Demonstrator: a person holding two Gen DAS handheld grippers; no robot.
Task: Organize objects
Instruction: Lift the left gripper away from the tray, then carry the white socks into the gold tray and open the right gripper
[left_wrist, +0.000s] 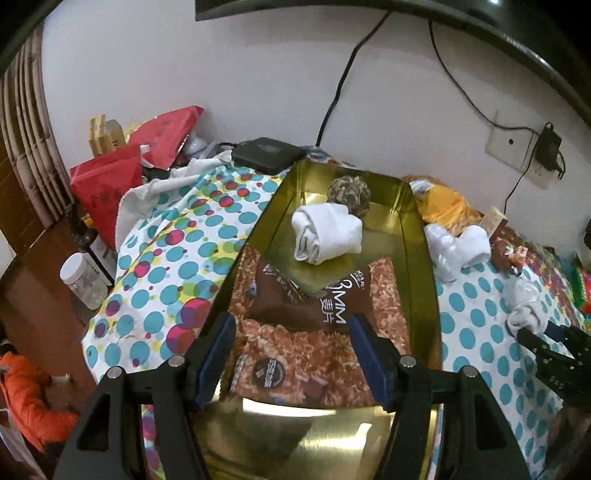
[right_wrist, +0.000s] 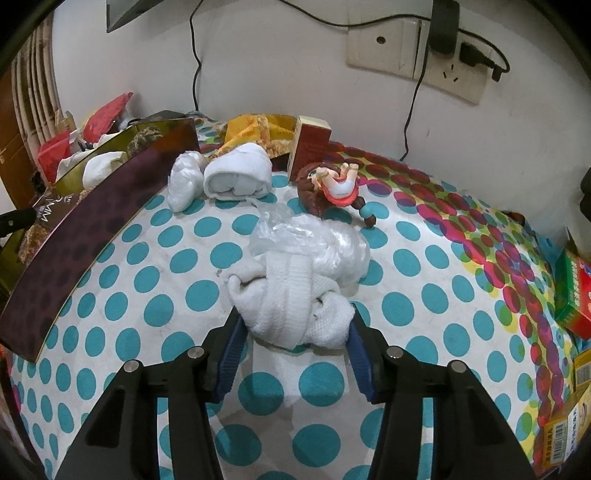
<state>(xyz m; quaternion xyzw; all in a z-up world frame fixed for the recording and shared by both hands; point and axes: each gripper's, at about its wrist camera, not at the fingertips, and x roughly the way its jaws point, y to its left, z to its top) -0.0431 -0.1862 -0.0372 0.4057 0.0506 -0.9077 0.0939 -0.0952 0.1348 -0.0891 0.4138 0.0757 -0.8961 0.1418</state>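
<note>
A gold tin box (left_wrist: 421, 258) lies on the polka-dot cloth. It holds a rolled white sock (left_wrist: 325, 232), a patterned ball (left_wrist: 349, 194) and a brown cereal bag (left_wrist: 295, 332). My left gripper (left_wrist: 291, 343) is open over the bag. My right gripper (right_wrist: 295, 332) has its jaws around a rolled white sock (right_wrist: 291, 302) on the cloth, pads touching its sides; it also shows in the left wrist view (left_wrist: 526, 319). A clear plastic bag (right_wrist: 314, 240) lies behind that sock. Another sock roll (right_wrist: 238, 173) and a doll (right_wrist: 332, 184) lie farther back.
The tin's dark side wall (right_wrist: 85, 236) stands left of my right gripper. A red box (right_wrist: 310, 144) and yellow bag (right_wrist: 258, 129) sit at the back. Green and yellow cartons (right_wrist: 572, 295) lie at the right edge. Jars (left_wrist: 83, 280) and red bags (left_wrist: 107, 184) stand left.
</note>
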